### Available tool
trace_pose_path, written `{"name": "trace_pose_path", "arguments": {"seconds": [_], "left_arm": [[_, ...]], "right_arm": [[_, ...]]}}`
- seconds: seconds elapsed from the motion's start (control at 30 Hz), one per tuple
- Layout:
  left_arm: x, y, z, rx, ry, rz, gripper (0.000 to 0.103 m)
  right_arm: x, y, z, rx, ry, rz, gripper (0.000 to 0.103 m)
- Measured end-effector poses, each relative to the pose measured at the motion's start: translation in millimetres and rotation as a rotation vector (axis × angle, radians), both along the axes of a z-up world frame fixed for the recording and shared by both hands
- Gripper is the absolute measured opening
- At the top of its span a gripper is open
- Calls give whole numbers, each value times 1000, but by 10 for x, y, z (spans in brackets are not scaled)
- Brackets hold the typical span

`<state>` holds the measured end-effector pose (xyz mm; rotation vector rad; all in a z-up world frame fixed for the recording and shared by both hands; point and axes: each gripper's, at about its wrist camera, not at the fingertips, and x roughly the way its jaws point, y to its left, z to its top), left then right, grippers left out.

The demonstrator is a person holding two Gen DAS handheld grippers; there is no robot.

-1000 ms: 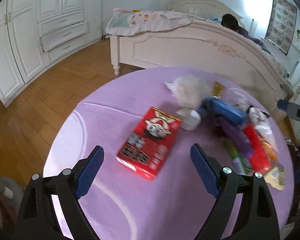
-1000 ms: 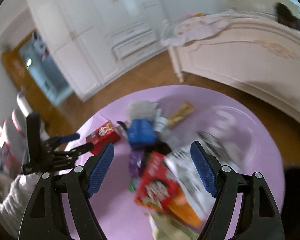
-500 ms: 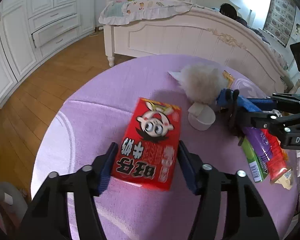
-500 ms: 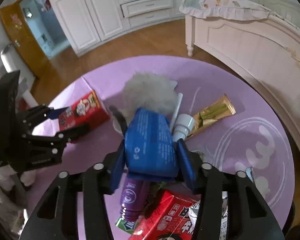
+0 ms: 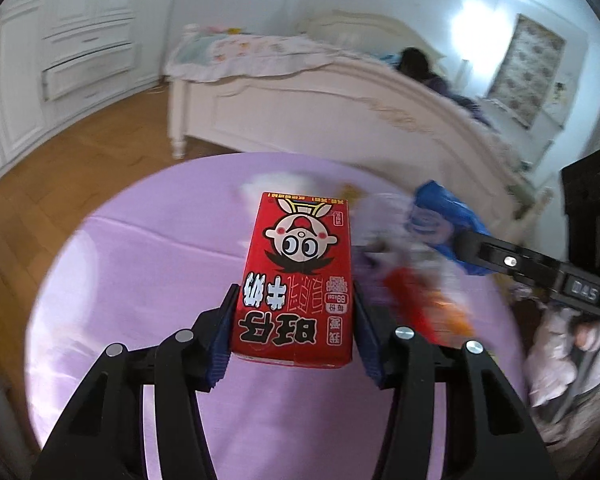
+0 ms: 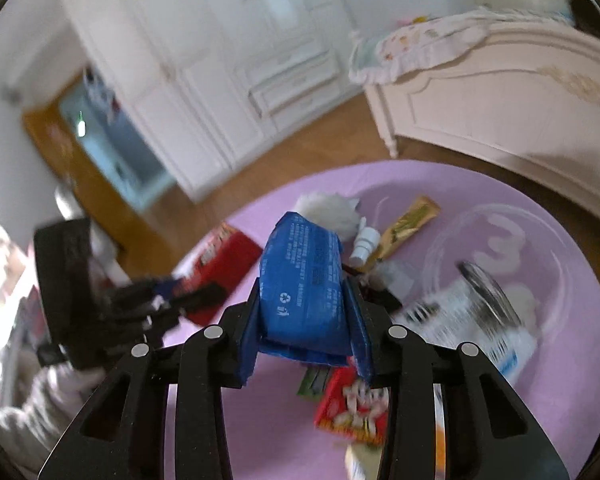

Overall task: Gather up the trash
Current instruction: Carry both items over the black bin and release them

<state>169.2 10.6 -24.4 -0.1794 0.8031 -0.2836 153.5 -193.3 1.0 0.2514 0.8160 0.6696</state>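
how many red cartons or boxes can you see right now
2. One red milk carton is clamped in the left gripper above the purple table; another red box lies on it near the right gripper. Blurred clutter may hide more.

Black tool (image 5: 294,332), blue pads (image 5: 220,344), silver screws

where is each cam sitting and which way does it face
Left wrist: sits on the left gripper, faces along its fingers over the purple table toward the bed; they clamp the red carton.
Right wrist: sits on the right gripper, faces the wardrobe; its fingers clamp the blue packet.
Shared: table, bed, both items, and each shows the other gripper.
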Motion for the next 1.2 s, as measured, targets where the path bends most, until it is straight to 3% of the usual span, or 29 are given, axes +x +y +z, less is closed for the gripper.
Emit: {"name": "trace_pose_path", "arguments": {"seconds": [0.13,0.3,0.6,0.87,1.2], "left_arm": [[-83,-577,64,-68,-3,-116,51],[-35,-1338,44,-98,17,-250,51],[85,-2641,-53,-149,76,-449,51],[207,-3343,-319,-113,147,-522,51],[275,-3696,-508,-58,183,-546,52]], "right_arm": [[-246,-568,23,88,-7,-159,39],[-577,-1361,-12,129,-26,-361,39],[-853,-2667,-456,185,42,-660,39],[-866,-3218,-1010,225,133,-778,39],[-910,-3531,-1332,228,192,-842,39]]}}
